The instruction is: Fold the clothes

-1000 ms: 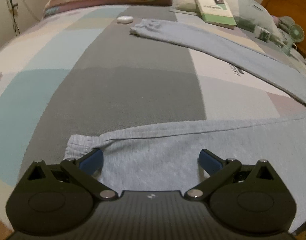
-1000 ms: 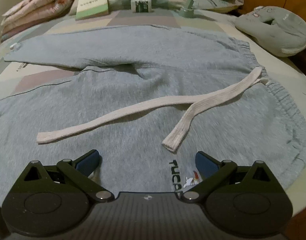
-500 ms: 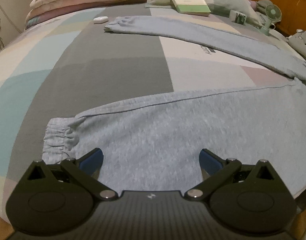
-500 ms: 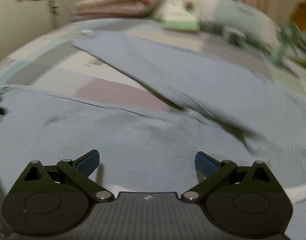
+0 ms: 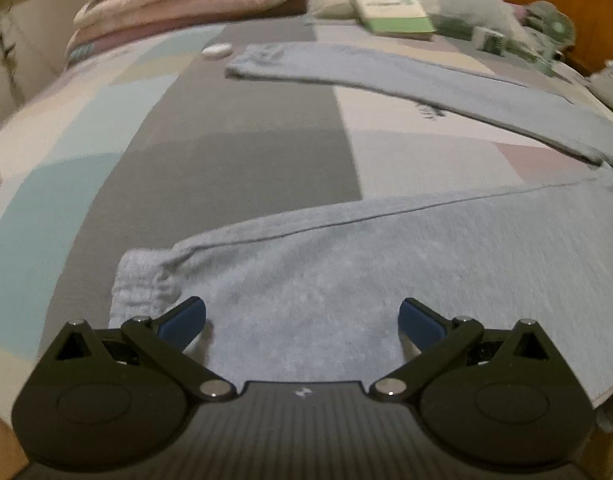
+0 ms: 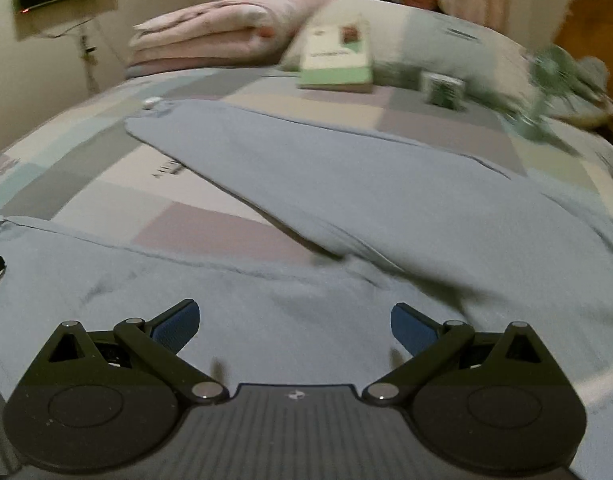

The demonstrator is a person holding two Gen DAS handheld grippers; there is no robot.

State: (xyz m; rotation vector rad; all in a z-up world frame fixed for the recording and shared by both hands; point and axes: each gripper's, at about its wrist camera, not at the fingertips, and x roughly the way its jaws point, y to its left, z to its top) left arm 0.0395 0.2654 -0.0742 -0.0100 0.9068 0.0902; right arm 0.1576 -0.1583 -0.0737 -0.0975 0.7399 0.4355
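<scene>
Trousers (image 5: 386, 280) lie spread on the bed (image 5: 246, 140), legs apart. Left tongs (image 5: 302, 320) and right tongs (image 6: 294, 320) hover released; folding calls for gripping the near leg.

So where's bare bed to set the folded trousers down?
The widest bare patch is the grey and teal bedspread left of the trouser legs, below the small white case. A narrower wedge lies between the two legs. Near the pillow it is crowded: book, fan, small box.

Both wrist views skim low over the bed (image 5: 234, 128) (sharing the far book (image 6: 336, 66)).
</scene>
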